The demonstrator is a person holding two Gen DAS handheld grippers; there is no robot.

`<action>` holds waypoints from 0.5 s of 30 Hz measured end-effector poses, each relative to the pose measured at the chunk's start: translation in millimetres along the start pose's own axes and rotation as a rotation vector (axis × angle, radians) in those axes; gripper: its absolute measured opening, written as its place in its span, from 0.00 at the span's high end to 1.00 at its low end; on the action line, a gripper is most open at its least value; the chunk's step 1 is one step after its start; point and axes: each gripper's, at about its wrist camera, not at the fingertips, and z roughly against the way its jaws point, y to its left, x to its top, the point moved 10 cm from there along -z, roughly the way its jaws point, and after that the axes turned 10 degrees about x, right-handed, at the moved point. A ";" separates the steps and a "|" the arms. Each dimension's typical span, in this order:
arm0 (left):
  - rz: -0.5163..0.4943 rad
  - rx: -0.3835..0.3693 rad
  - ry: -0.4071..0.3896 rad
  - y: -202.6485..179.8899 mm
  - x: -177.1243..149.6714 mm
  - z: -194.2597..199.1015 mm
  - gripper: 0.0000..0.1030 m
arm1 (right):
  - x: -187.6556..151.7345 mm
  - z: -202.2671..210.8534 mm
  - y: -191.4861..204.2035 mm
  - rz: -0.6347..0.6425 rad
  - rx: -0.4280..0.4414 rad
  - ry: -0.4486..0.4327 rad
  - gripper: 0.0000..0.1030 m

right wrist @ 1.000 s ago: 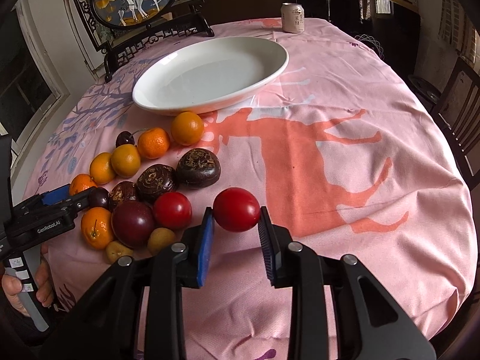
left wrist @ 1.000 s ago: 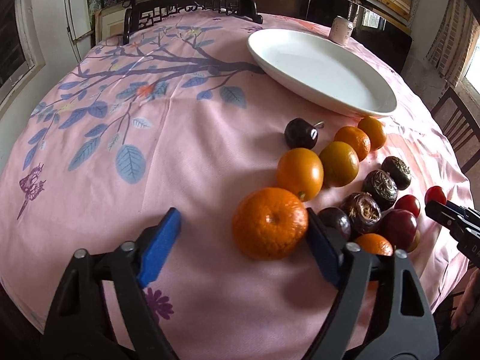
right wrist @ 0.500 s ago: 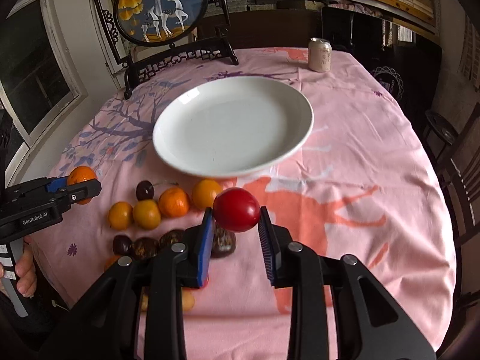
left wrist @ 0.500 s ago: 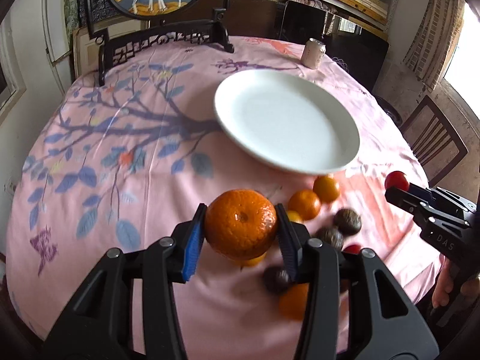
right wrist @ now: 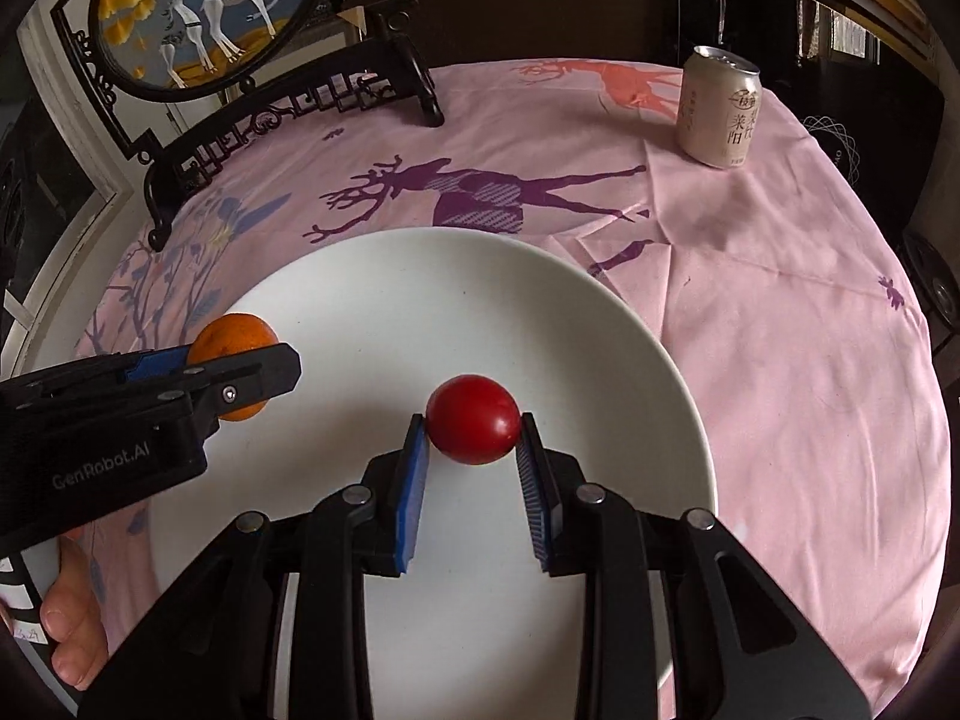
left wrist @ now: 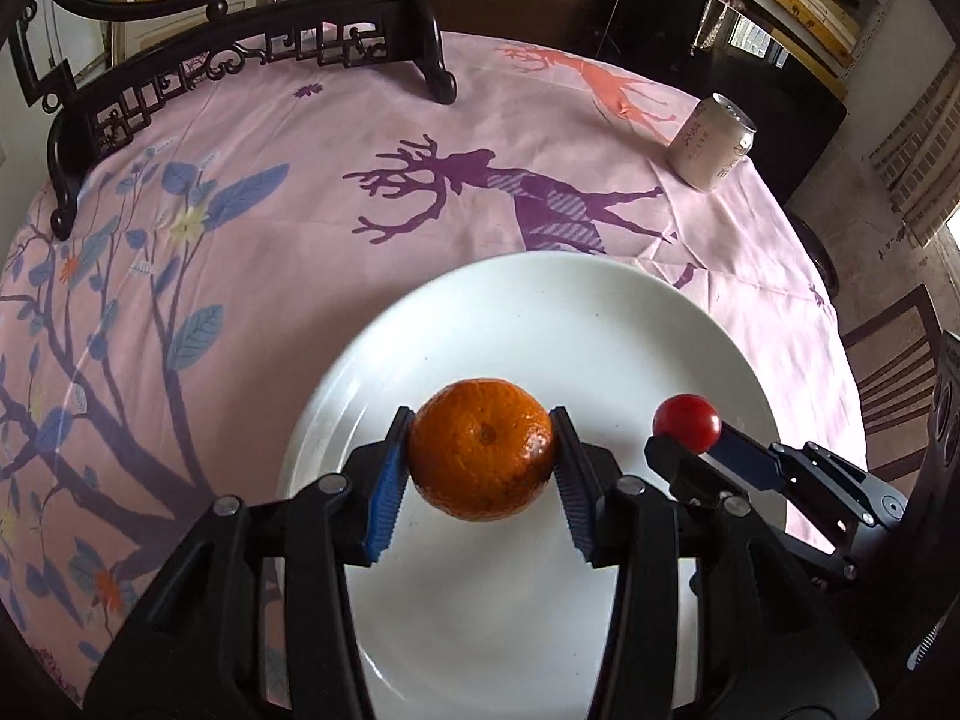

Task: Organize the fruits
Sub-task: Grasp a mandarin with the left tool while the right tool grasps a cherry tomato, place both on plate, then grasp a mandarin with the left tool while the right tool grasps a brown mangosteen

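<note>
My left gripper (left wrist: 480, 468) is shut on an orange mandarin (left wrist: 480, 457) and holds it over the white plate (left wrist: 516, 312). My right gripper (right wrist: 471, 450) is shut on a small red fruit (right wrist: 472, 419) and holds it over the same plate (right wrist: 420, 288). In the left wrist view the right gripper and its red fruit (left wrist: 686, 423) are to the right, above the plate. In the right wrist view the left gripper and the mandarin (right wrist: 235, 341) are at the plate's left rim. The plate has nothing lying in it. The other fruits are out of view.
The round table has a pink cloth (left wrist: 300, 210) printed with deer and branches. A pale drink can (right wrist: 720, 114) stands at the far right. A dark carved stand with a round picture (right wrist: 198, 6) is at the far left edge. A wooden chair (left wrist: 894, 360) stands to the right.
Both grippers have moved forward from the fruit pile to above the plate, each carrying its fruit. The pile has dropped out of view.
</note>
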 end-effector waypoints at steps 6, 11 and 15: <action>0.019 -0.029 -0.068 2.7 12.9 21.7 0.36 | 3.4 4.6 -4.1 0.038 -0.063 0.005 0.53; 0.000 -0.055 -0.168 21.0 -19.4 92.3 0.25 | -20.4 68.9 20.6 0.085 -0.099 -0.039 0.46; -0.037 0.006 -0.250 45.7 -87.9 133.4 0.13 | -85.3 114.7 45.8 0.056 -0.059 -0.047 0.44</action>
